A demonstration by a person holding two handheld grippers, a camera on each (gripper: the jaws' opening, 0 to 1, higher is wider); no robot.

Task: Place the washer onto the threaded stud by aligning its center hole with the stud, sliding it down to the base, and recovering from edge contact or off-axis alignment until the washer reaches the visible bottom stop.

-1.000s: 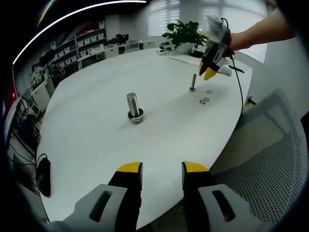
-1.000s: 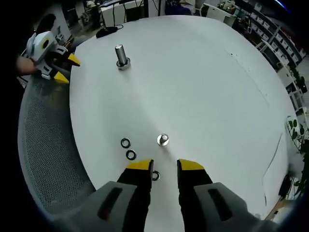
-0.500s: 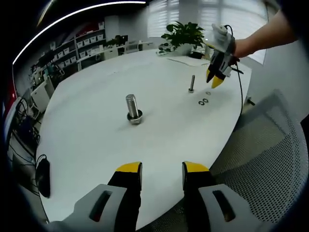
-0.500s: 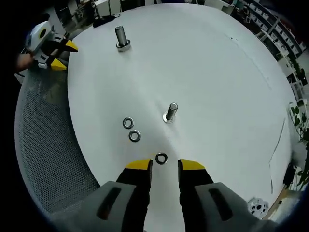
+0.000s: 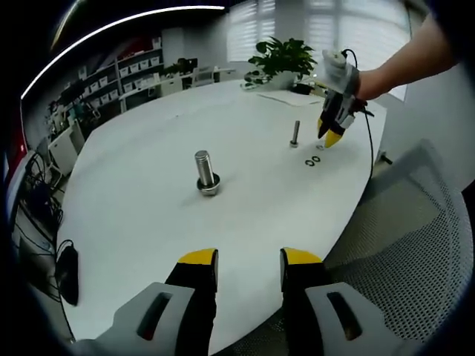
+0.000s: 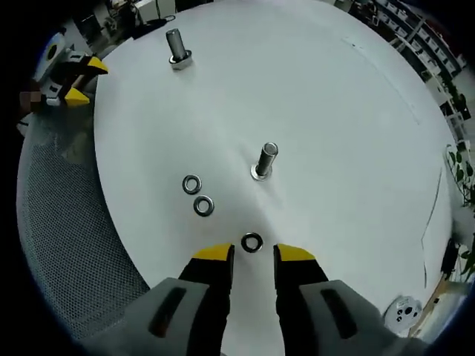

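Note:
In the right gripper view a thin threaded stud stands upright on the white table. Three loose washers lie near it: one just ahead of my right gripper, which is open, and two more to its left. A thicker bolt stands far off. In the left gripper view my left gripper is open over the table's near edge, with the thick bolt ahead. Beyond it are the thin stud, the washers and the right gripper.
A grey mesh chair sits at the table's edge. A potted plant and papers lie at the far end. A dark mouse rests near the left edge. Shelves line the room's wall.
My right gripper has pulled back and come down beside the washers; the nearest washer now lies just ahead of its tips, where it sat between them. The left gripper has stayed still.

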